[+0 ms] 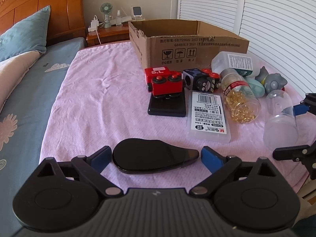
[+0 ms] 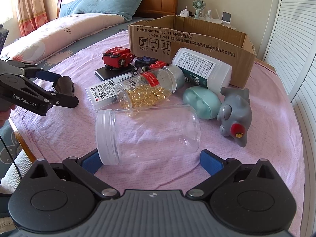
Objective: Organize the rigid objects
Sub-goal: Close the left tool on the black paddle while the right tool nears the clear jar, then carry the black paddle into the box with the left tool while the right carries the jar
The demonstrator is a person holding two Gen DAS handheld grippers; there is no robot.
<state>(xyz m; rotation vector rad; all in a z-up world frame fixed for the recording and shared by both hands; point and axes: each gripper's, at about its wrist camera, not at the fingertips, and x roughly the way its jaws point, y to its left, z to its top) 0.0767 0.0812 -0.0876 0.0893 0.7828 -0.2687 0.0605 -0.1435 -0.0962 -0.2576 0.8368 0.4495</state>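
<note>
A flat black teardrop-shaped case lies on the pink cloth between the blue pads of my left gripper, with a thin gap at each side. My right gripper stands open around an empty clear jar that lies on its side; the white lid end is by the left pad. Ahead lie a capsule bottle, a white bottle, a teal egg case, a grey toy, a white flat case and a red toy train on a black box.
An open cardboard box stands behind the pile. A dark blue cube toy sits beside the train. The bed with a blue pillow runs along the left, a nightstand stands at the back, and louvred doors are on the right.
</note>
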